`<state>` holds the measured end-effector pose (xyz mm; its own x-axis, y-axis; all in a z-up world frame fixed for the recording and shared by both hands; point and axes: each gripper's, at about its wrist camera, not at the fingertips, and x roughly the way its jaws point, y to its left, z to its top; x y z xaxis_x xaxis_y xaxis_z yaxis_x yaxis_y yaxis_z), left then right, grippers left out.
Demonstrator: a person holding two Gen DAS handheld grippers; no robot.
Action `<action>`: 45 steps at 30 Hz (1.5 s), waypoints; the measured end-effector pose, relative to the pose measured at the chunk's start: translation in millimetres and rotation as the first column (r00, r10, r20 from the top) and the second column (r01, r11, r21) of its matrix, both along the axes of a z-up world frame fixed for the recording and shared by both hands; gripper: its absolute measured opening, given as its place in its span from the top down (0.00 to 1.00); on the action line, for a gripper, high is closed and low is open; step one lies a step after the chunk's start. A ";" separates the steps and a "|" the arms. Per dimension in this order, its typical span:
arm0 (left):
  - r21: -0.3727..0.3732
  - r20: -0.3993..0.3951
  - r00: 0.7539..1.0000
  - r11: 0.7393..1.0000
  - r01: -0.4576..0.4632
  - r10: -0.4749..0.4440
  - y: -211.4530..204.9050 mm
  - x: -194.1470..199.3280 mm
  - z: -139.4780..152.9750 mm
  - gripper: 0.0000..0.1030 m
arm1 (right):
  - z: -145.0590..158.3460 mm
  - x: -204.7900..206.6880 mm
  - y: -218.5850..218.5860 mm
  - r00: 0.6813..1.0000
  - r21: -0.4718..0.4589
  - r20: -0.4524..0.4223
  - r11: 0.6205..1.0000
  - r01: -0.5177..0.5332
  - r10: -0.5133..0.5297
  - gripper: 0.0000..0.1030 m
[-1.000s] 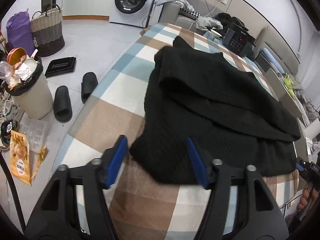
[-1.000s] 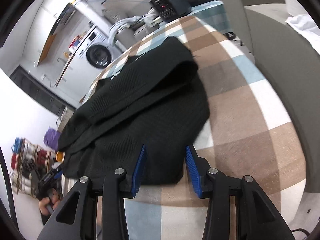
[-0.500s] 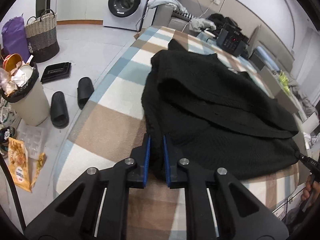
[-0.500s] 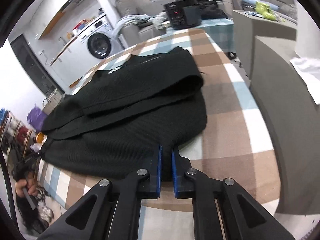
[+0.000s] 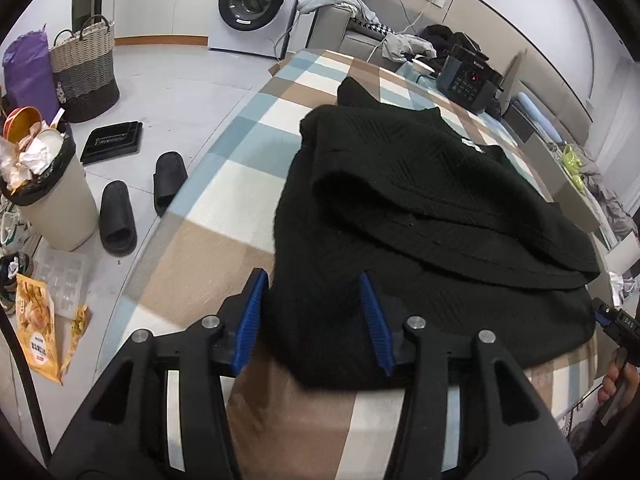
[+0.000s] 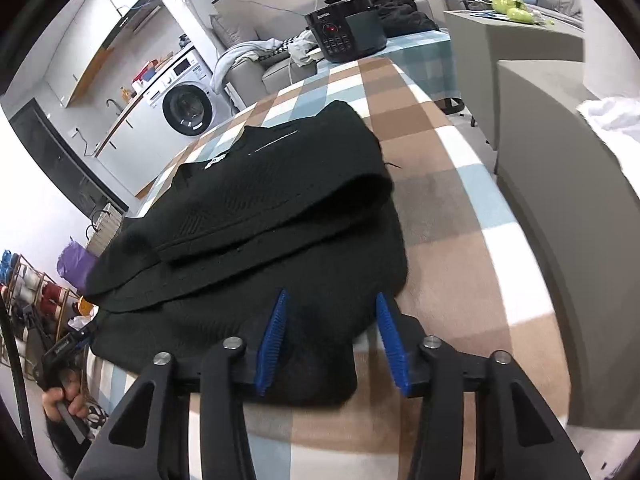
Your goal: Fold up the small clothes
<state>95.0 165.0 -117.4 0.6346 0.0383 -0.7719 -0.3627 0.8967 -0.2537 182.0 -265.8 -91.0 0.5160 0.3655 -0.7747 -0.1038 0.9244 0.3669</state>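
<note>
A black knitted sweater [image 5: 420, 216] lies on the checked table cover [image 5: 224, 184], its upper part folded down over the lower part. My left gripper [image 5: 312, 320] is open, its blue pads on either side of the sweater's near left corner. In the right wrist view the same sweater [image 6: 260, 208] lies on the cover [image 6: 460, 240]. My right gripper [image 6: 332, 340] is open, its pads straddling the near right corner of the hem. The cloth lies slack between both pairs of jaws.
A black cooker [image 5: 468, 80] stands at the table's far end, also in the right wrist view [image 6: 344, 34]. On the floor left of the table are slippers [image 5: 116, 216], a full bin [image 5: 48, 200] and a woven basket [image 5: 84, 72]. A grey cabinet [image 6: 568, 200] stands to the right.
Both grippers were shut on the sweater's near hem half a second ago and have now opened, letting the cloth go. The hem lies flat on the table.
</note>
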 end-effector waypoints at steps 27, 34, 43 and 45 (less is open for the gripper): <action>0.013 -0.015 1.000 1.000 0.020 -0.020 0.1 -41.8 4.7 0.68 | 4.4 -30.5 10.4 0.998 -0.157 -0.012 0.985 -0.066 0.065 0.76; -0.090 0.072 0.997 0.996 -0.020 0.026 14.1 -34.5 25.1 0.45 | 26.4 -24.1 -12.7 0.997 0.012 0.067 1.000 0.023 -0.024 0.56; -0.118 0.080 0.997 0.993 -0.009 0.019 15.5 16.4 26.9 0.45 | 21.4 5.6 -30.9 0.993 0.211 0.042 0.972 0.103 -0.114 0.44; -0.115 0.061 0.998 0.993 -0.012 0.019 14.1 26.6 22.5 0.45 | 15.8 15.2 -34.4 0.992 0.214 0.032 0.970 0.115 -0.125 0.43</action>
